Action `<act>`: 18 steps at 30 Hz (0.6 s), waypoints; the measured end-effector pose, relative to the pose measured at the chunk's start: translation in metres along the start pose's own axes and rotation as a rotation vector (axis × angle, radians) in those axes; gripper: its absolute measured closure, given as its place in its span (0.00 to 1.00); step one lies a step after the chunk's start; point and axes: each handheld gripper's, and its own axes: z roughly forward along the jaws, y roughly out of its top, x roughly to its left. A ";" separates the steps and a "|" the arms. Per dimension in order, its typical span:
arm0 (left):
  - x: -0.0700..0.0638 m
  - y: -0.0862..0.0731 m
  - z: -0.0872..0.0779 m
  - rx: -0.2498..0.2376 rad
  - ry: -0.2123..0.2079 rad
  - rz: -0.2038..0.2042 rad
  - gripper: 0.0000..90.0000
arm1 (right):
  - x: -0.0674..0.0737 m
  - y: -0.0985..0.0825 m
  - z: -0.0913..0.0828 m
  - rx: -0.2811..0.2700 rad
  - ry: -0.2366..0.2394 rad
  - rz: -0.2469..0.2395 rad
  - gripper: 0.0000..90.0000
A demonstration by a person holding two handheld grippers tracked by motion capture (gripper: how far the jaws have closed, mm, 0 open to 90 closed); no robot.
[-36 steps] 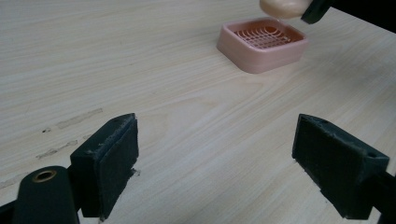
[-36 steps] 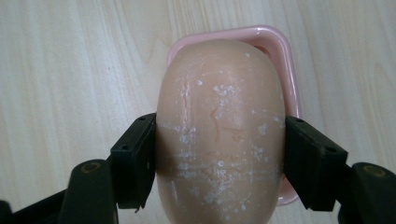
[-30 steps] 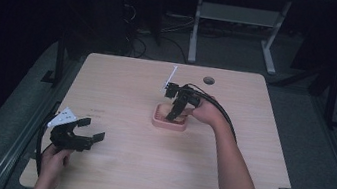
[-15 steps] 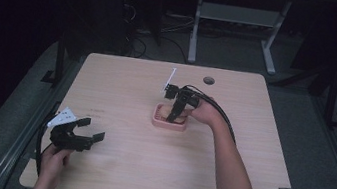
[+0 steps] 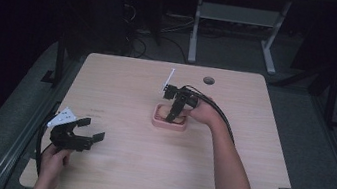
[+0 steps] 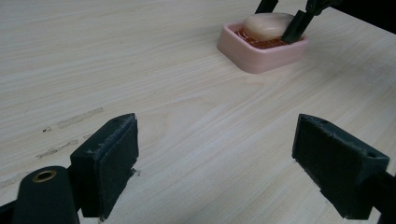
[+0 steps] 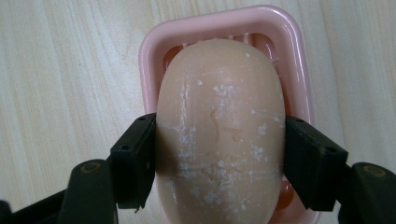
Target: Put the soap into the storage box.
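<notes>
The soap bar (image 7: 219, 135), a rounded, peach-coloured oval with white scuffing, sits in the pink soap dish (image 7: 154, 51), a rounded-rectangle plastic tray with a ribbed floor. The right claw (image 7: 219, 158) pinches the bar across its width, pads touching both flanks. The dish stands near the middle of the pale wood-grain tabletop (image 5: 245, 177). The left claw (image 6: 215, 163) is well apart from the dish, spread over bare tabletop.

A lab or workshop room is showing here: a bare wooden surface (image 5: 118, 178) is standing on grey carpet (image 5: 328, 164), with loose cables (image 5: 136, 44) and a metal frame (image 5: 234, 16) sitting behind in the dark.
</notes>
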 end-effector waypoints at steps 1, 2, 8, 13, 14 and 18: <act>0.000 0.000 0.000 0.000 0.000 0.000 0.16 | 0.000 0.000 0.000 0.000 -0.001 -0.001 0.35; 0.000 0.000 0.000 0.002 0.000 0.000 0.16 | 0.000 0.000 0.000 0.000 -0.001 -0.004 0.35; 0.000 0.000 0.000 0.002 0.001 0.001 0.16 | -0.001 -0.001 0.000 0.002 -0.003 0.003 0.35; 0.000 0.000 0.000 0.000 0.000 0.000 0.16 | -0.001 -0.001 0.000 0.003 -0.005 0.002 0.35; 0.000 0.000 0.000 0.000 0.000 0.000 0.16 | -0.001 -0.001 0.000 0.002 -0.004 0.002 0.35; 0.000 0.000 0.000 0.002 0.000 0.000 0.16 | -0.001 -0.001 0.000 0.001 -0.004 0.003 0.35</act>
